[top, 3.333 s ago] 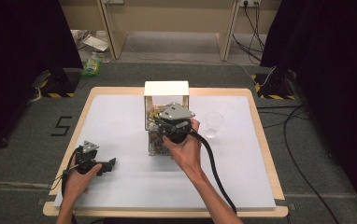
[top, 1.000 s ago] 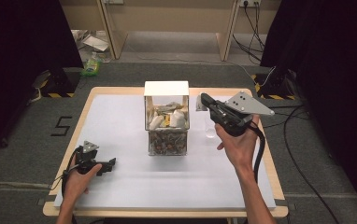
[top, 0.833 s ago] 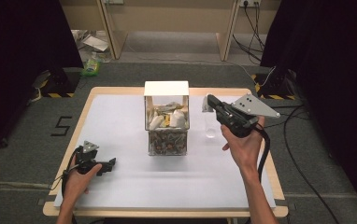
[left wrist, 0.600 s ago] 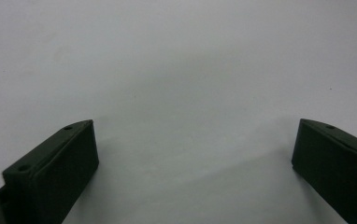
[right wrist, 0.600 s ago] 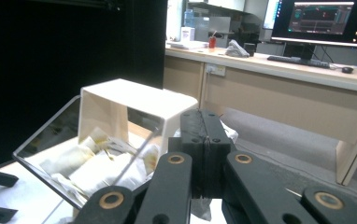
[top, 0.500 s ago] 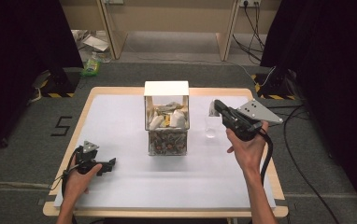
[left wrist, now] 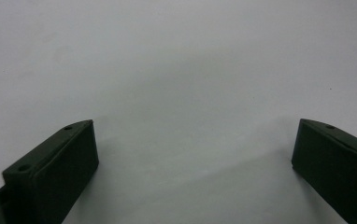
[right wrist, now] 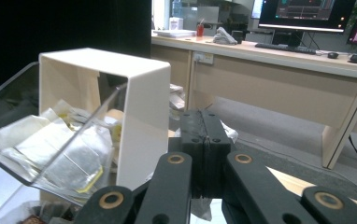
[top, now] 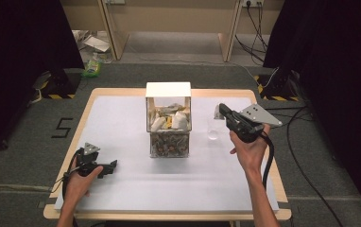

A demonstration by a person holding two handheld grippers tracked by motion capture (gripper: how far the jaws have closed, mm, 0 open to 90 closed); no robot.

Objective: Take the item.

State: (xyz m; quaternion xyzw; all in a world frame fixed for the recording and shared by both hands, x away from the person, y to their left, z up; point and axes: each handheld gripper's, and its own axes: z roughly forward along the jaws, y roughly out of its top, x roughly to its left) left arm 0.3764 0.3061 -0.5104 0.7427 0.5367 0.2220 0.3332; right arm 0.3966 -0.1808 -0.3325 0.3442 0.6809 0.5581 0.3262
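A clear box point(top: 168, 142) with a white hood point(right wrist: 144, 112) stands mid-table, holding pale sachets above and darker packets below. Right of it is a clear cup point(top: 213, 129). My right gripper point(top: 220, 112) hovers just above the cup and points left, its jaws pressed together point(right wrist: 206, 135). A small pale packet point(top: 217, 112) seems pinched at the tips, with a crumpled bit showing under the jaws point(right wrist: 200, 209). Near the front left corner my left gripper point(top: 109, 167) rests on the white tabletop, jaws wide apart point(left wrist: 190, 158) with nothing between them.
The white table surface point(top: 122, 118) spreads left of and in front of the box. A cable point(top: 267, 161) trails from my right gripper along the forearm. Wooden desks, monitors and floor litter point(right wrist: 176, 100) lie beyond the table.
My right gripper left the box, swung to the right side of the table and has sunk toward the cup over the last second. The left gripper has stayed put.
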